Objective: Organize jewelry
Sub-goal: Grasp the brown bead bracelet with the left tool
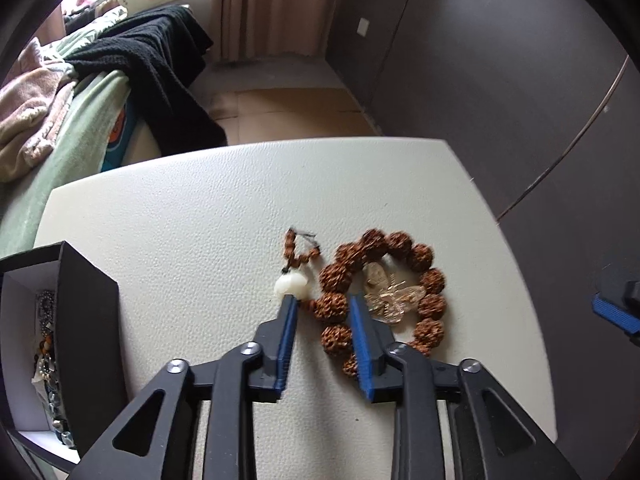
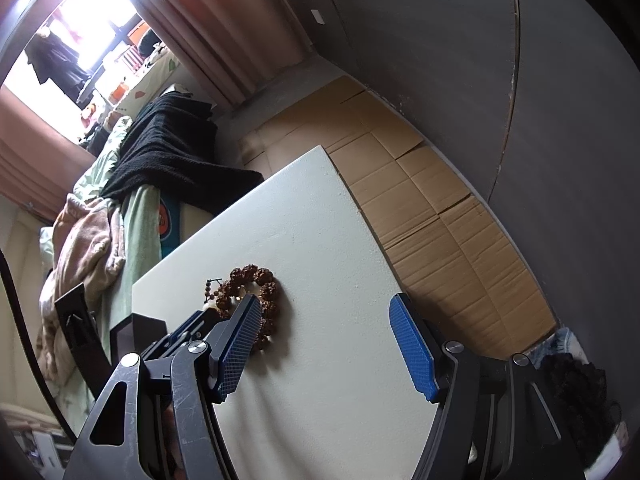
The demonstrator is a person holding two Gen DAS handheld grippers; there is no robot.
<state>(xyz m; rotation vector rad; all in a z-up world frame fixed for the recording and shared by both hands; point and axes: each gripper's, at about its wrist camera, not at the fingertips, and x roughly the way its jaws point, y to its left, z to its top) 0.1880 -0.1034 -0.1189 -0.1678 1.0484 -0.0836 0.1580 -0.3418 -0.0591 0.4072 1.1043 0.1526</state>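
— Where's the bracelet?

— I see the brown bead bracelet [image 1: 380,292] lying flat on the white desk [image 1: 192,216], toward its right side. A clear butterfly-shaped ornament [image 1: 394,298] sits inside its ring, and a short strand of small beads with a white bead [image 1: 291,283] trails off its left side.

— And your left tongs?

— My left tongs [image 1: 323,308] are down at the near-left arc of the bracelet, jaws parted narrowly, one large bead between the blue pads [image 1: 362,336]. I can't tell whether they touch it.

— The right tongs?

— My right tongs [image 2: 324,320] hang above bare desk, jaws wide, holding nothing; the bracelet lies just past their left finger.

— The box?

— The black jewelry box [image 1: 86,320] stands open at the desk's left edge, with jewelry inside.
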